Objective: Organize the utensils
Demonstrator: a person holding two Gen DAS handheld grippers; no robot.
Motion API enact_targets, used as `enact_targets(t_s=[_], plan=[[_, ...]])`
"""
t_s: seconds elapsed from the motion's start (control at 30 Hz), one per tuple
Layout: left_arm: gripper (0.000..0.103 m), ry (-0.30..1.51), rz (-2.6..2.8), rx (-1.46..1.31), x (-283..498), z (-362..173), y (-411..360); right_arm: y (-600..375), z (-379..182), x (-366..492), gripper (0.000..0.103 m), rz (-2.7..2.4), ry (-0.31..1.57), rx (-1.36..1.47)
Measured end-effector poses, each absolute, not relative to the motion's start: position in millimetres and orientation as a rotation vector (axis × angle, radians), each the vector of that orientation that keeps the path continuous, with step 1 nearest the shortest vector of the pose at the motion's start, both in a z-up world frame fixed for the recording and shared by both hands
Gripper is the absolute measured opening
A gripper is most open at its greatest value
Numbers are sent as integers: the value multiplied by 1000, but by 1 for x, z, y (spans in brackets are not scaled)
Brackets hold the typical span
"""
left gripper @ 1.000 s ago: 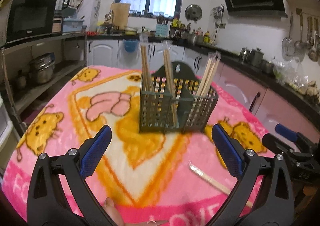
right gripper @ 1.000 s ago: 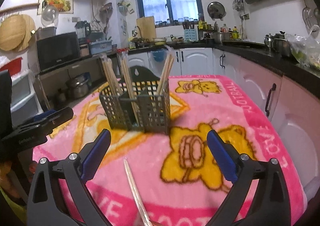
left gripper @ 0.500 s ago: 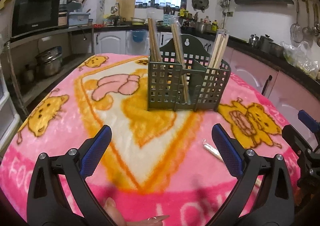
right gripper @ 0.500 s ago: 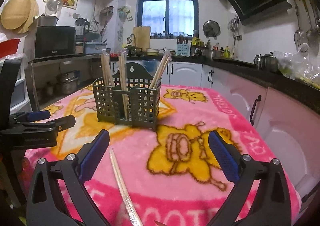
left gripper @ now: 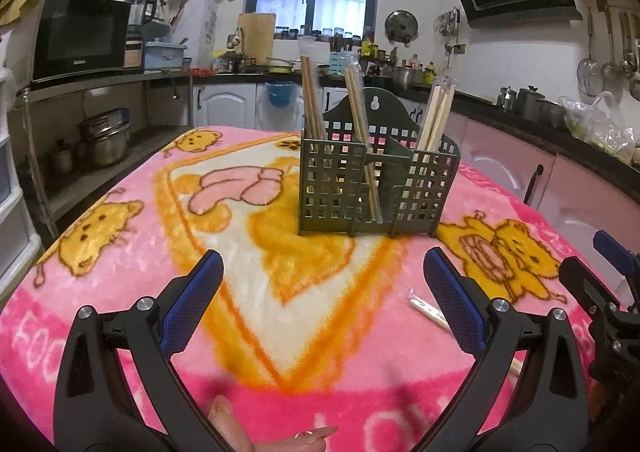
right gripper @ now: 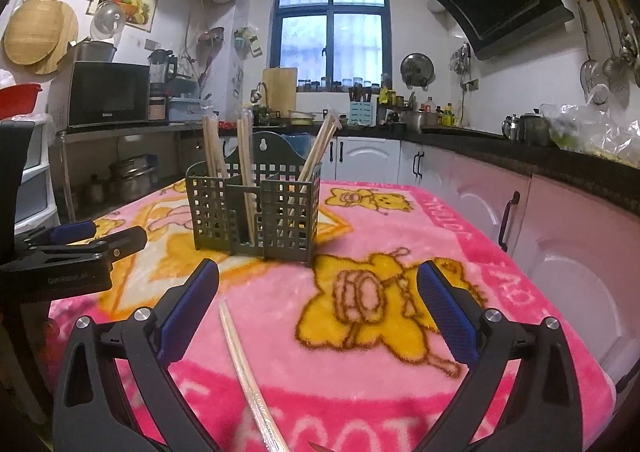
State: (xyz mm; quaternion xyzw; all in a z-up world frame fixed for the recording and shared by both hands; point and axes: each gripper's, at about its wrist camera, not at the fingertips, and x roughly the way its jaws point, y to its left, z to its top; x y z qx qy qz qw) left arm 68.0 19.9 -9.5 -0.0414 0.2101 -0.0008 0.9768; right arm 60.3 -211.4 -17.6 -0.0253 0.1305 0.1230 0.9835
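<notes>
A dark green slotted utensil holder (left gripper: 376,188) stands upright on the pink cartoon blanket (left gripper: 120,280), with wrapped chopsticks upright in its three compartments. It also shows in the right wrist view (right gripper: 256,208). One wrapped pair of chopsticks (right gripper: 250,376) lies flat on the blanket between my right gripper's fingers; its tip shows in the left wrist view (left gripper: 426,308). My left gripper (left gripper: 320,292) is open and empty, short of the holder. My right gripper (right gripper: 318,302) is open and empty above the loose chopsticks.
The blanket covers a table whose right edge faces pink cabinet doors (right gripper: 560,236). A shelf with a microwave (left gripper: 80,38) and pots stands to the left. The kitchen counter (right gripper: 520,148) with bottles and kettles runs behind and to the right.
Both grippers have drawn back and lowered toward the table's near edge, so the views look more level. The holder and the loose chopsticks have not moved. Both grippers stay open.
</notes>
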Motion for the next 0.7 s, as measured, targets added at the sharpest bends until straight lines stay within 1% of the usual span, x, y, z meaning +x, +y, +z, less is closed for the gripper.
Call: enact_targets(t_s=[0.7], plan=[[92, 414, -24, -64, 65, -9, 15, -214, -18, 59, 96, 242, 268, -34]])
